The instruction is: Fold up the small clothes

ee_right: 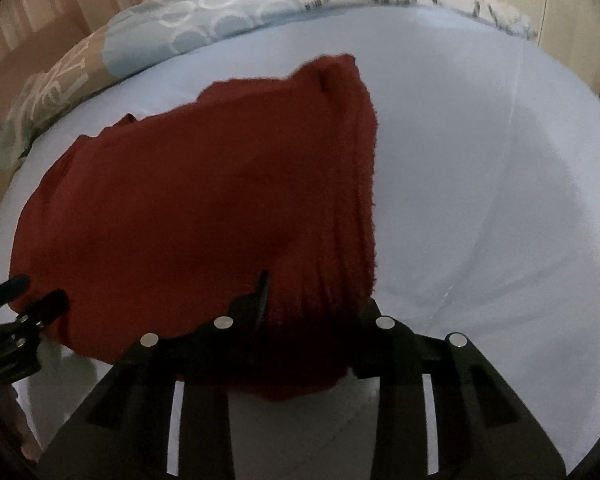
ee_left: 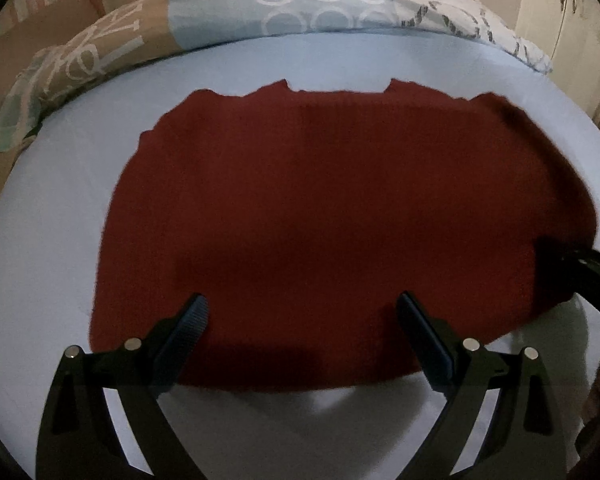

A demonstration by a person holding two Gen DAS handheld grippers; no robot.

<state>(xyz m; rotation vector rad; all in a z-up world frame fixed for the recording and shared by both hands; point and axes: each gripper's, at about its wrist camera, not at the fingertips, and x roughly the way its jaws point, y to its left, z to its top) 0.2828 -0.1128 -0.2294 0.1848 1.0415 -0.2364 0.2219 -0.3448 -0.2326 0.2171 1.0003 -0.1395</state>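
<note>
Garment: red knit (ee_left: 340,220) flat on bed sheet (ee_left: 52,220).
Left tool (ee_left: 302,312): spread wide over near hem, gripping nothing.
Right tool (ee_right: 316,300): apparently pinching bunched right edge, ready to fold.

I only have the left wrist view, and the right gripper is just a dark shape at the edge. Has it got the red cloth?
Observer: Yes. The right gripper looks closed on the red cloth, with fabric bunched between its fingers.
Operator: Where on the cloth?
Observer: On the near edge, by the right corner. Wrinkles fan out from the grip along the right side.
</note>
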